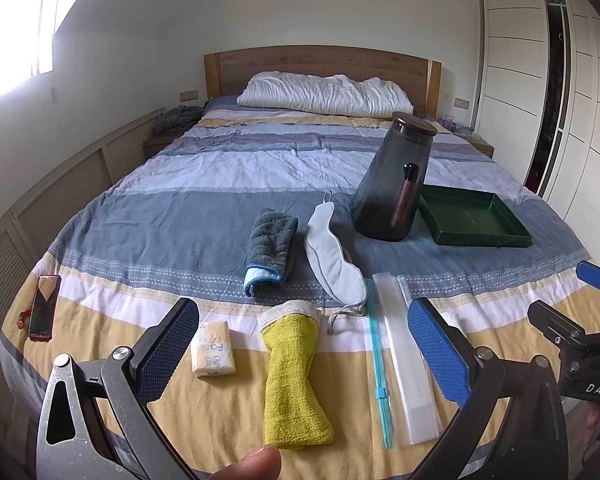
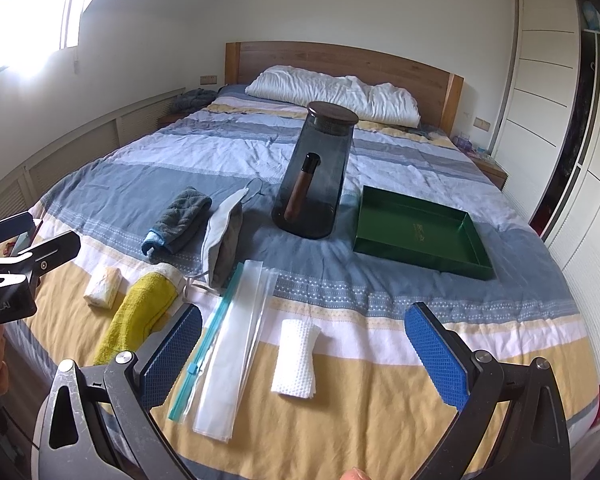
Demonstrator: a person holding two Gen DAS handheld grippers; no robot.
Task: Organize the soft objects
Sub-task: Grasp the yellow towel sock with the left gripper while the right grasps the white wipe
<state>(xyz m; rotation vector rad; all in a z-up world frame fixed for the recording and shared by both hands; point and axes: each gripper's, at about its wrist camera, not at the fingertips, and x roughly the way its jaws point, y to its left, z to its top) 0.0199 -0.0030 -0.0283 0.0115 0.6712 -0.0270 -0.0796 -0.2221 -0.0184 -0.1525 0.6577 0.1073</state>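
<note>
Left tongs point(image 1: 304, 344) spread wide, holding nothing, above rolled yellow towel point(image 1: 294, 372) on striped bed cover point(image 1: 204, 208). Right tongs point(image 2: 304, 356) spread too, over folded white dimpled cloth point(image 2: 296, 360). Grey towel point(image 1: 270, 240), blue-edged, beside pale eye mask point(image 1: 332, 256). Zip bag point(image 2: 228, 344) flat between yellow towel and white cloth. Green tray point(image 2: 456, 256) right of smoky jug point(image 2: 320, 176).

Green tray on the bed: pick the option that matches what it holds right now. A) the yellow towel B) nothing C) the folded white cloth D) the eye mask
B: the green tray shows only its bare floor, while the yellow towel, eye mask and folded white cloth all lie out on the bedspread.
</note>
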